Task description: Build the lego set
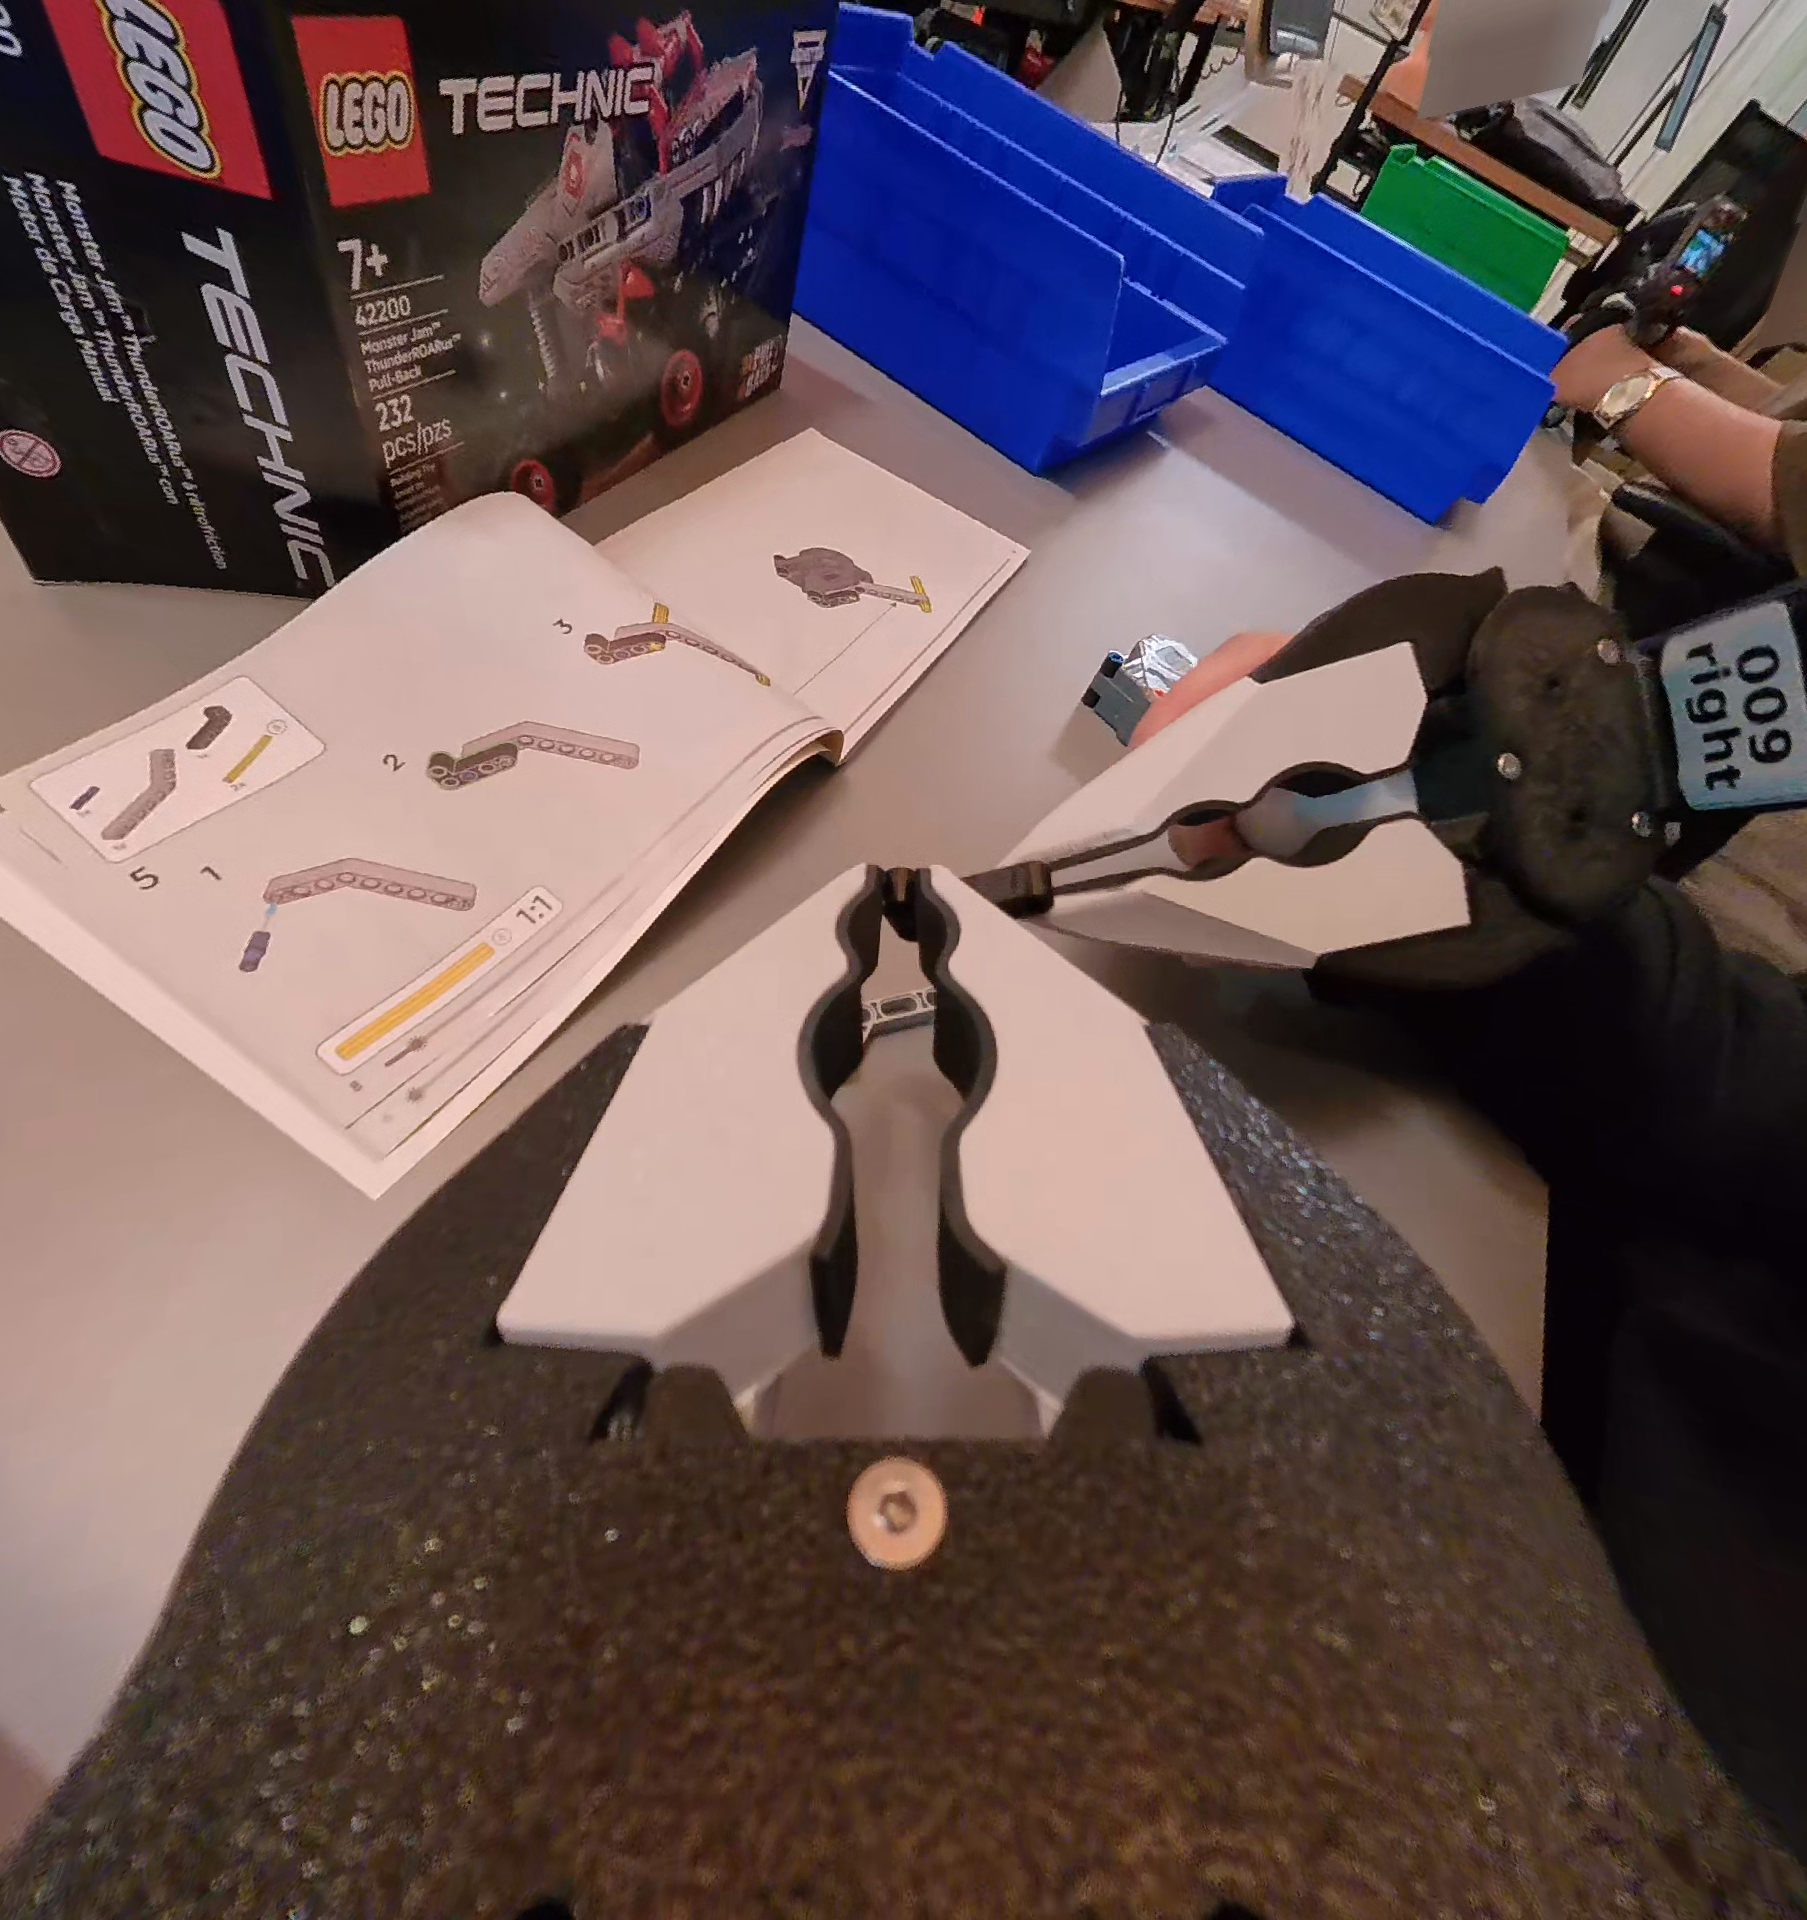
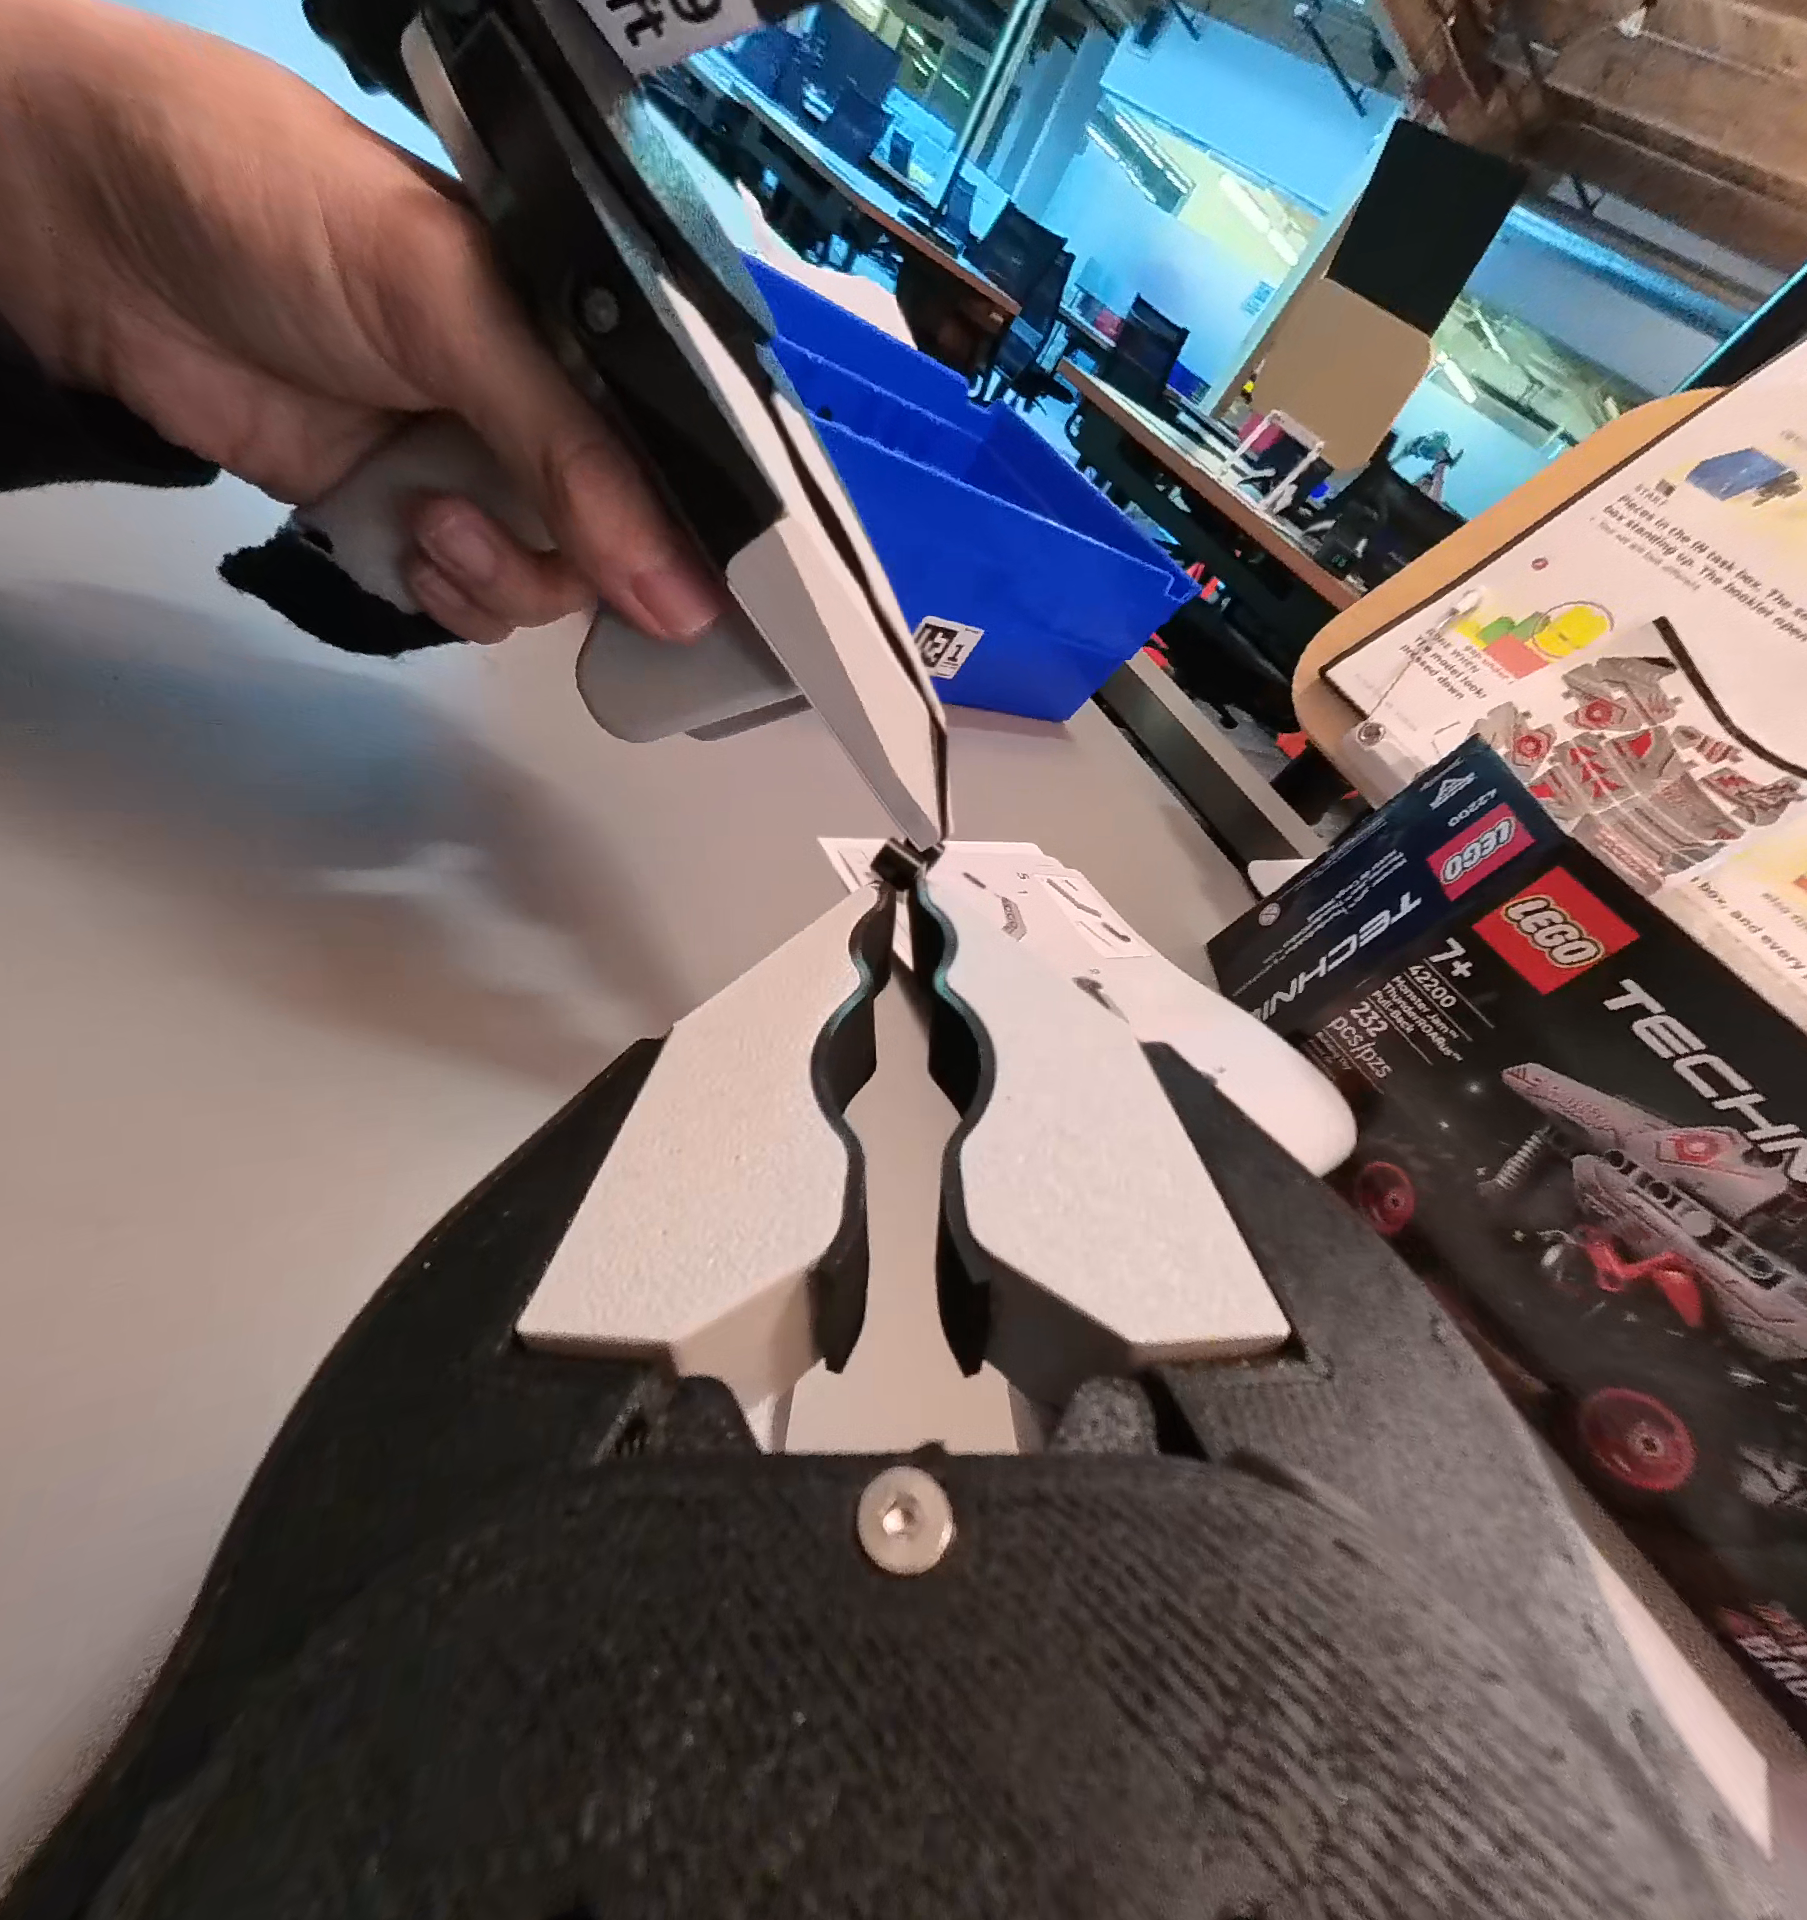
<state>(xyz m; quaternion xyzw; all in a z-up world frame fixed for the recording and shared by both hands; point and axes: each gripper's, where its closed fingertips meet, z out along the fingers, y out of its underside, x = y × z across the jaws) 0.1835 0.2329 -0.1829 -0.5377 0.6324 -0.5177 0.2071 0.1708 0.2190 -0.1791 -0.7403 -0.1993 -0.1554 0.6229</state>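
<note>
Plastic, small and black, the Lego piece [image 1: 1024,890] [image 2: 899,862] hung in the air just off the near right corner of the open white instruction booklet [image 1: 411,779]. In the left wrist view its long axis ran roughly level and sideways, away from the booklet; which end was which could not be told.

The left gripper [image 1: 901,881] had its fingers drawn together on the end nearer the booklet. The right gripper [image 1: 1013,888] came in from the side away from the booklet and was pinched on the other end. In the right wrist view the left gripper [image 2: 928,831] slanted down from above onto the piece, a bare hand [image 2: 255,291] around its handle, while the right gripper [image 2: 901,896] met it from below with its tips closed.

A grey holed beam [image 1: 899,1006] showed through the gap between the left fingers. Whether it joined the black piece could not be told.

The booklet lay on a grey table [image 1: 99,1247]. Behind it stood a black Lego box [image 1: 255,312]. Blue plastic bins [image 1: 1034,291] sat beyond its far right corner. A small foil-wrapped lump with a grey part [image 1: 1148,670] lay to its right, behind the right gripper. Past the bins rested another person's hand wearing a wristwatch [image 1: 1626,384]
</note>
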